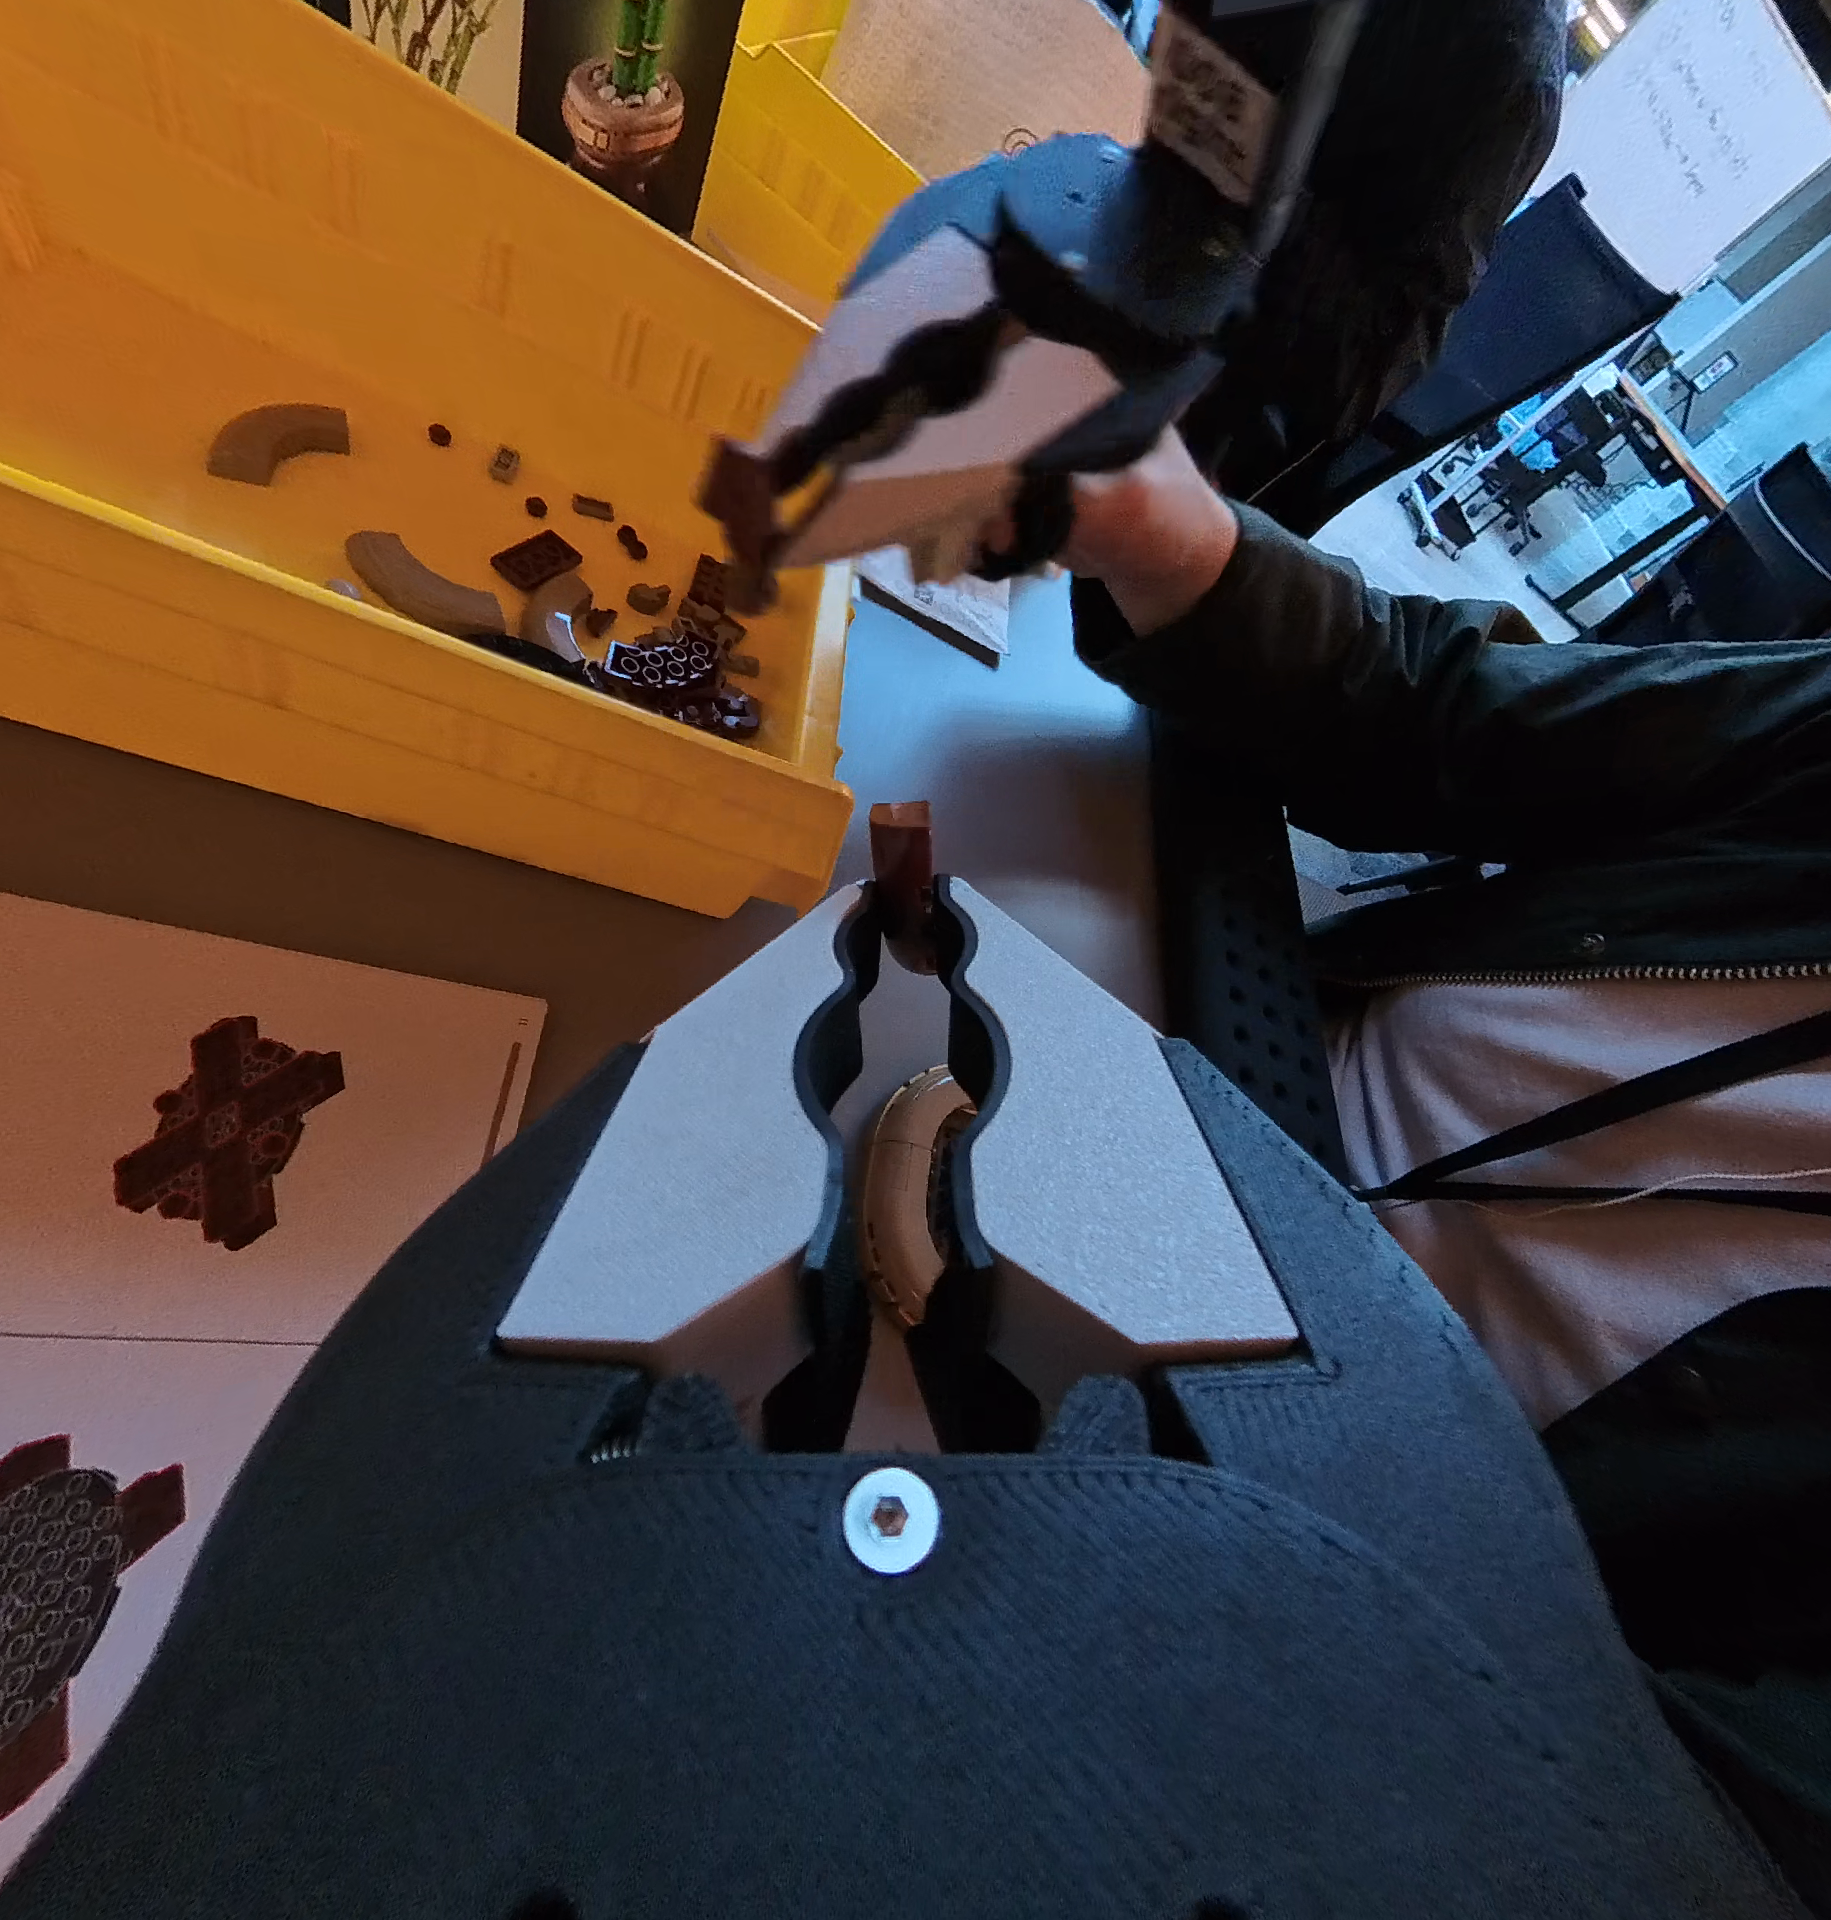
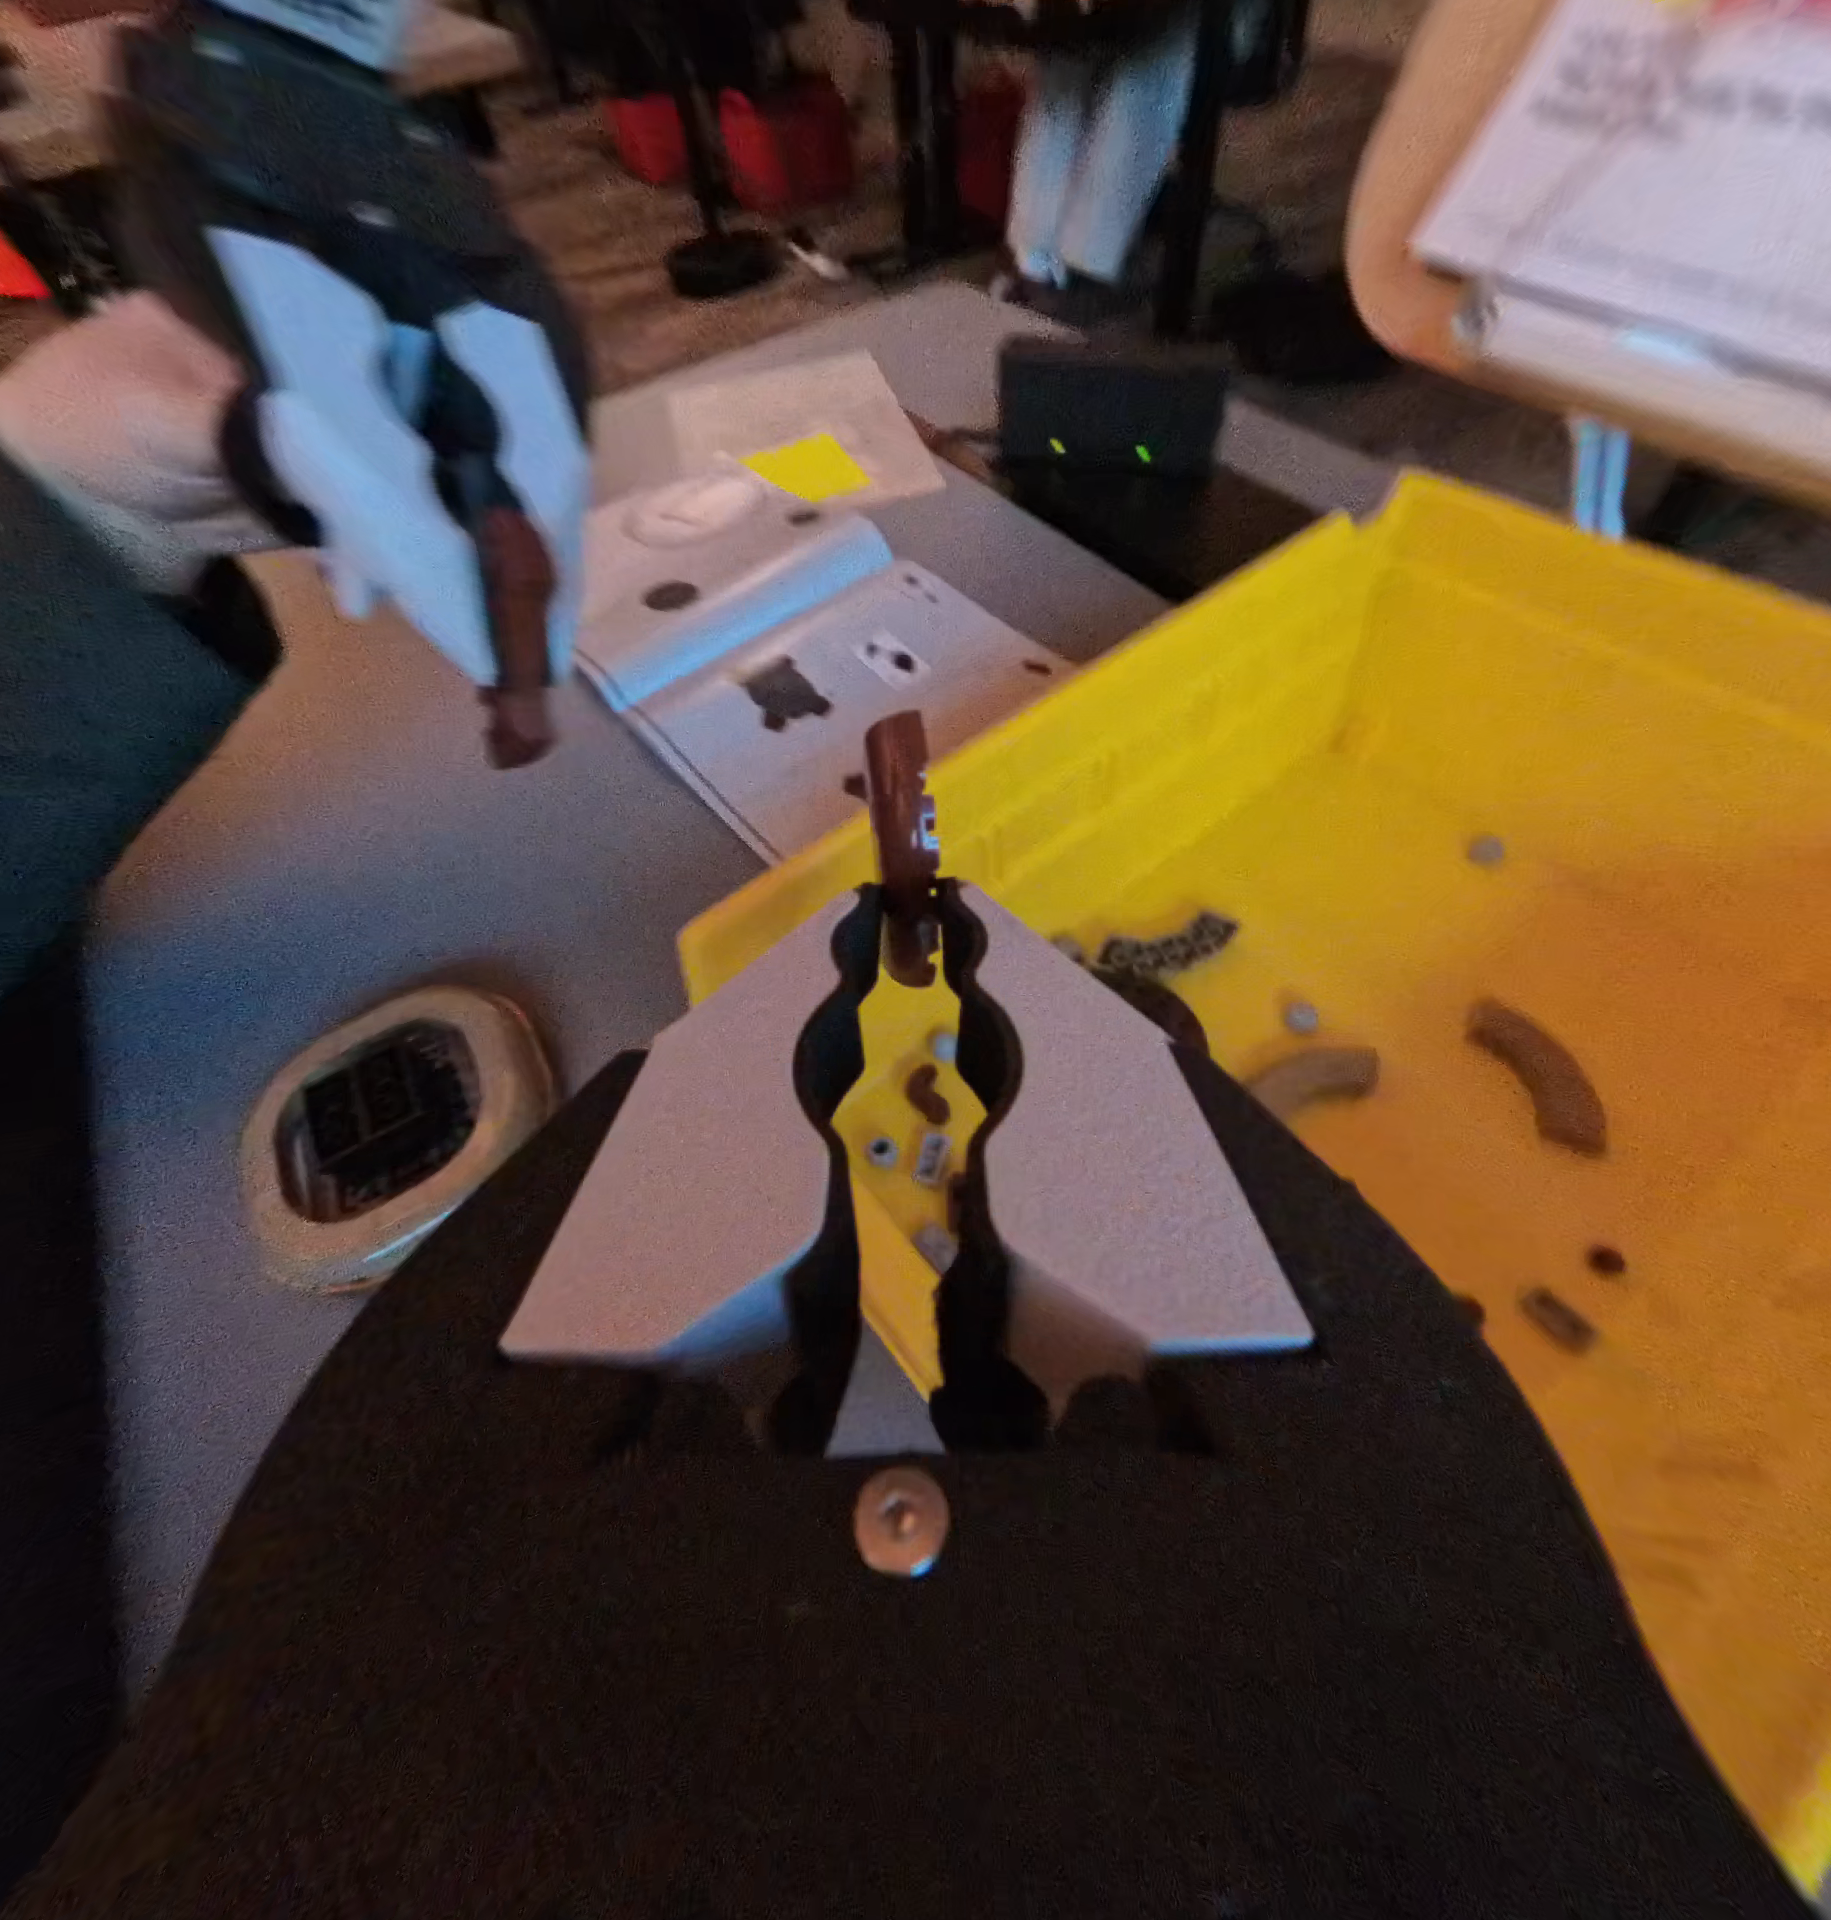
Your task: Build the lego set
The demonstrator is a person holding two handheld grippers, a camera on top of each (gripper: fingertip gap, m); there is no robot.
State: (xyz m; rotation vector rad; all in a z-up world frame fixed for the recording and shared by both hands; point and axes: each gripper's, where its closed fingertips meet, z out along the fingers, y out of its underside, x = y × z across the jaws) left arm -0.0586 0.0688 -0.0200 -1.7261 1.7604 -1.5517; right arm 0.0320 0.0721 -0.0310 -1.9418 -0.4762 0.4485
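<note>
My left gripper is shut on a small reddish-brown lego piece held above the grey table. It also shows blurred in the right wrist view, with its brown piece sticking out. My right gripper is shut on a brown lego plate at the yellow bin's near rim. In the left wrist view it hangs over the bin with that plate. Loose brown and tan pieces lie in the yellow bin. A round tan build sits on the table.
The instruction booklet lies open on the table, also seen in the right wrist view. The set's box leans behind the bin. A person's sleeve and torso are on the right. A black device stands beyond the booklet.
</note>
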